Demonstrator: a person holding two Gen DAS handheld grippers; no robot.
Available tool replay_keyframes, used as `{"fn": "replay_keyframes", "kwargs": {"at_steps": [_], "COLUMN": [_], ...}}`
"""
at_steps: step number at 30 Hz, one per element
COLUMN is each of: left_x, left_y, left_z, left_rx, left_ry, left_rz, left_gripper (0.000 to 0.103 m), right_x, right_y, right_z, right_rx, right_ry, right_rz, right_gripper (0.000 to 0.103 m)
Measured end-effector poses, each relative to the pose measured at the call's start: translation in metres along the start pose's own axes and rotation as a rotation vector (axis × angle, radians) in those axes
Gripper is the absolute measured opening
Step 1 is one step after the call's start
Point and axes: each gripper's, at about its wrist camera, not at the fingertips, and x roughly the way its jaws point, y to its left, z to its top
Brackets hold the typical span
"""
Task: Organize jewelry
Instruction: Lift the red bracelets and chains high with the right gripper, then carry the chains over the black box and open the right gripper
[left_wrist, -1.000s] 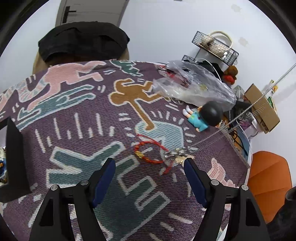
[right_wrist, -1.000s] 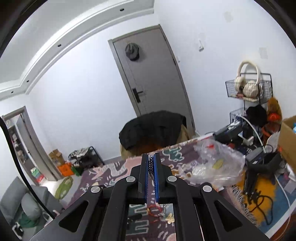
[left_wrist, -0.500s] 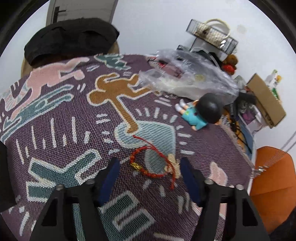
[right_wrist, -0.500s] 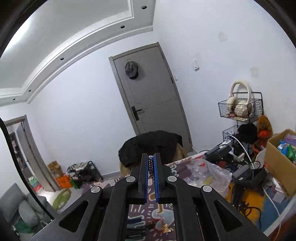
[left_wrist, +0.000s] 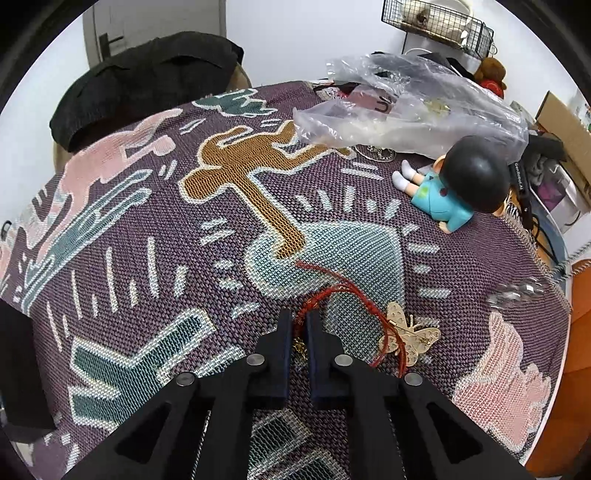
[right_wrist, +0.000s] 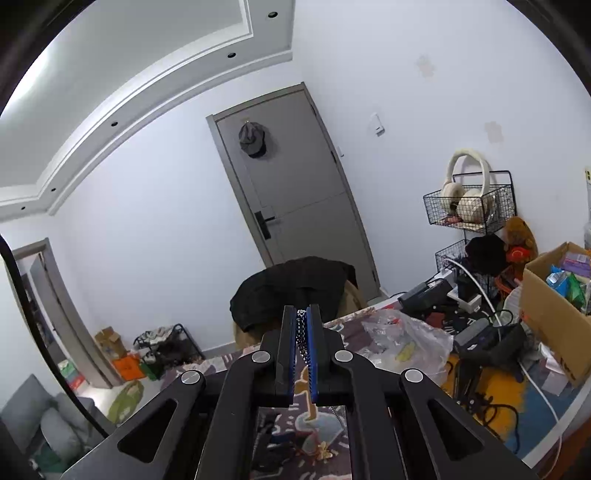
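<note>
**Both grippers closed on jewelry over the patterned surface**

Your left gripper (left_wrist: 296, 325) is pressed down near the front edge of the surface (left_wrist: 147, 206), its fingers nearly together and pinching the red cord bracelet (left_wrist: 332, 295) at the loop's left side; a small gold charm (left_wrist: 300, 347) shows in the narrow gap between them. One gold butterfly brooch (left_wrist: 410, 338) lies just beside the bracelet, touching its cord toward the right edge. One silver chain (left_wrist: 517, 290) hangs blurred off the right edge of the surface.

Your right gripper (right_wrist: 303, 325) is raised well above the surface and aimed at the door; its blue-padded fingers are pressed together on a dark beaded chain (right_wrist: 302, 332), which shows as links between the pads.

Toward the far right corner lie one clear plastic bag (left_wrist: 406, 107), with a further pale metal piece (left_wrist: 375, 152) at its front edge, and one doll (left_wrist: 454, 188) in a teal outfit, lying on its back. Beyond the right edge, a black cable tag (left_wrist: 518, 177) bears white lettering too small to read. One pair of cream headphones (right_wrist: 467, 192) sits in one wire basket (right_wrist: 469, 206) on the wall.
</note>
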Motion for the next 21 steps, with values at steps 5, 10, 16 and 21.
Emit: {"fn": "replay_keyframes", "kwargs": {"at_steps": [5,10,16,21], "left_x": [-0.012,-0.050,-0.102,-0.142], "left_y": [0.007,0.023,0.051,0.083], "left_z": [0.000,0.006,0.014,0.016], "left_rx": [-0.005,-0.027,-0.062,-0.102], "left_ry": [-0.015,-0.088,-0.183,-0.255], "left_rz": [-0.034,-0.043,-0.024,0.000], "left_gripper": [0.007,0.007,0.007,0.007], "right_x": [0.011,0.026,0.039,0.050], "right_y": [0.006,0.018,0.040,0.064], "right_z": [-0.005,-0.011,-0.009,-0.005], "right_rx": [-0.006,-0.016,-0.042,-0.067], "right_ry": [0.025,0.057,0.066,0.070], "right_rz": [0.015,0.039,0.064,0.093], "right_gripper": [0.007,0.007,0.007,0.007]}}
